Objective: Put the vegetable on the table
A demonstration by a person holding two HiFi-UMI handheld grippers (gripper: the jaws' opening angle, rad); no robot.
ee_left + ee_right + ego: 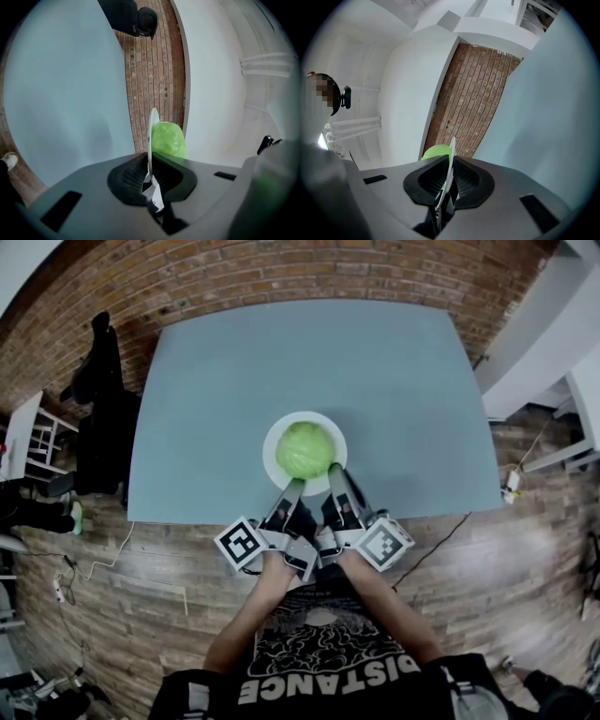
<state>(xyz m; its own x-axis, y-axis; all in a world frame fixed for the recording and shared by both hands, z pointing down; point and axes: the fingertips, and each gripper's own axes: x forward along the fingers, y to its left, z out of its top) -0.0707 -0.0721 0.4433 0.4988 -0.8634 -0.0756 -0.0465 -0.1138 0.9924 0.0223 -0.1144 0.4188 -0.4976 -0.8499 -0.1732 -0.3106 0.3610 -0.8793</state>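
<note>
Table: my grey-blue table runs from me toward the brick wall at the far side.
Room: wooden floor lies all round the table; a white wall stands at the right.
Plate: the white plate is over the table's near middle; I cannot tell whether it rests there.
Vegetable: the round green vegetable sits on the plate.
Left gripper: my left gripper pinches the plate's near rim, jaws narrow.
Right gripper: my right gripper clamps the same rim, just to the right.

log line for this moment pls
left claw: shut on round white plate rim | right claw: shut on same rim | load: green cabbage head on plate | place: over blue-grey table
</note>
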